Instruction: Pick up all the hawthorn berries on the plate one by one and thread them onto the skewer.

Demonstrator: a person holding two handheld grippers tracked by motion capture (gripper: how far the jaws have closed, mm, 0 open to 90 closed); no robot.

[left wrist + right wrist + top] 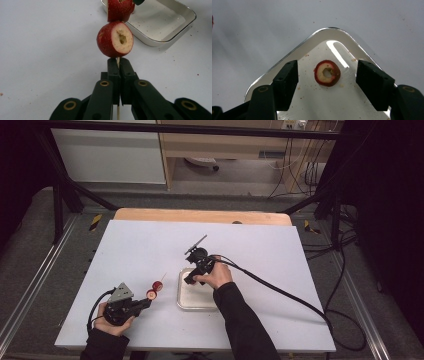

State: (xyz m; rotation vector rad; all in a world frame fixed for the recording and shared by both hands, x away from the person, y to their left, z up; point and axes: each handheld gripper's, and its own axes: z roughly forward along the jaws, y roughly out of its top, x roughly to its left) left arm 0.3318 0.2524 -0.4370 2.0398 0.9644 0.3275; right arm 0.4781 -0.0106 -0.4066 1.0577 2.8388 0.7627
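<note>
Work in hand: threading cored red fruit onto a thin wooden skewer (117, 61), as judged from the layout.
Left gripper (117, 65): jaws closed on the skewer, which passes up between them; the stick's tail shows below the pads.
Fruit on skewer: two pieces. Lower fruit (114, 39) sits just beyond the jaw tips, cut face and hollow core turned to the camera. Upper fruit (120, 9) touches it farther out along the stick.
High view, left: same gripper (145, 303) low over the worktop (135, 245), skewer angled away from the jaws with the bare tip past the fruit.
Right gripper (327, 75): jaws open wide, nothing between the pads.
Next piece: fruit ring (327, 73), red skin and pale flesh with a centre hole, lying flat on the tray (294, 53) floor, between and beyond the two open jaws.
Tray: shallow, white, crumbs on its floor; in the high view it lies under the right gripper (192, 279).
Step, judged: right jaws lined up to pick the ring; not yet touching.
Risk 1: ring is thin and flat; closing above it would miss, closing hard could crack it at the hole.
Risk 2: jaws coming in too low may strike the tray floor and shove the tray.
Risk 3: skewer is slender; side load while threading could bend or snap it, or slide it through the left jaws.
Risk 4: off-centre hole approach could split the ring.
</note>
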